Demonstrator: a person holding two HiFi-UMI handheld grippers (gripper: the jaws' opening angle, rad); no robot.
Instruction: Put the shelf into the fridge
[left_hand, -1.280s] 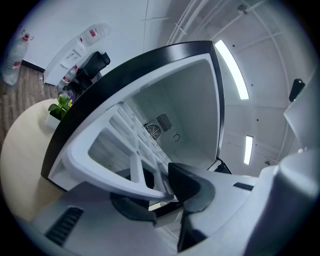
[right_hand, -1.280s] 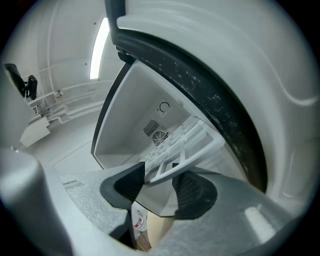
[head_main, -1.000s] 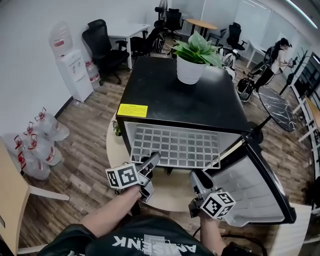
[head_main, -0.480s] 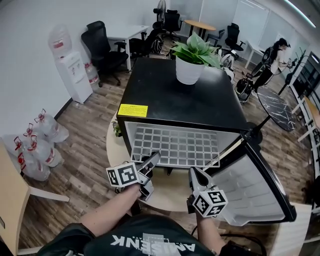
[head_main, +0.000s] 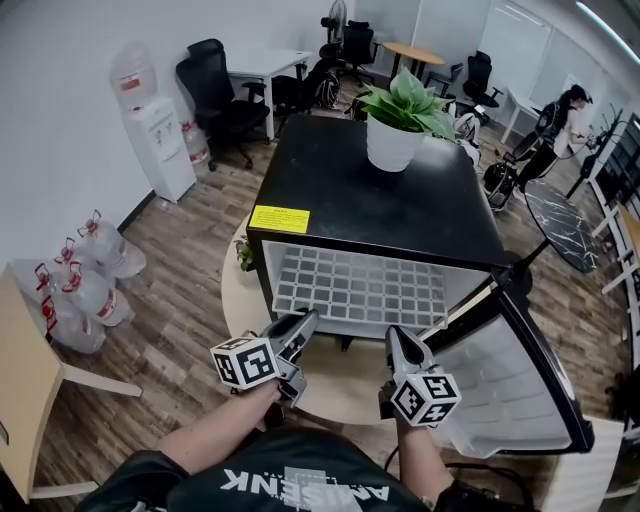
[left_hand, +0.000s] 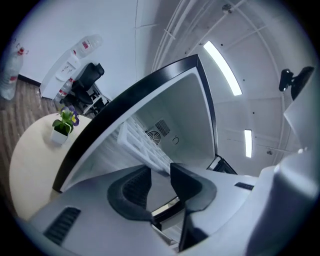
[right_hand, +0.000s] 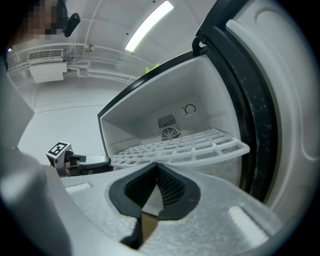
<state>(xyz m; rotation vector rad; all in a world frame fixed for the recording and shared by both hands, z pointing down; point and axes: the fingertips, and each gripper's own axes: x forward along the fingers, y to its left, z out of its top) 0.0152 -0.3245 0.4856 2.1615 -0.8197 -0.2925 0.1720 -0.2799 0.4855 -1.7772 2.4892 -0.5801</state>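
The black mini fridge (head_main: 380, 200) stands open, its door (head_main: 520, 370) swung out to the right. The white grid shelf (head_main: 360, 290) lies level inside and juts out of the front. My left gripper (head_main: 303, 322) is at the shelf's front left corner. Its jaws have just been opening; in the left gripper view the shelf (left_hand: 142, 145) reaches into the gap of this gripper (left_hand: 160, 172), and the pads stand off it. My right gripper (head_main: 393, 338) is shut on nothing, just short of the front edge. The right gripper view shows its tips (right_hand: 156, 170) meeting below the shelf (right_hand: 185, 147).
A potted plant (head_main: 392, 140) sits on the fridge top. The fridge rests on a round beige table (head_main: 240, 290) that bears a small flower pot (left_hand: 62, 125). A water dispenser (head_main: 160, 140) and water bottles (head_main: 80, 290) stand at the left; office chairs and a person are behind.
The right gripper's jaws have closed and its marker cube has rolled. The left jaws stand wider at the shelf's corner. The shelf has kept its place.
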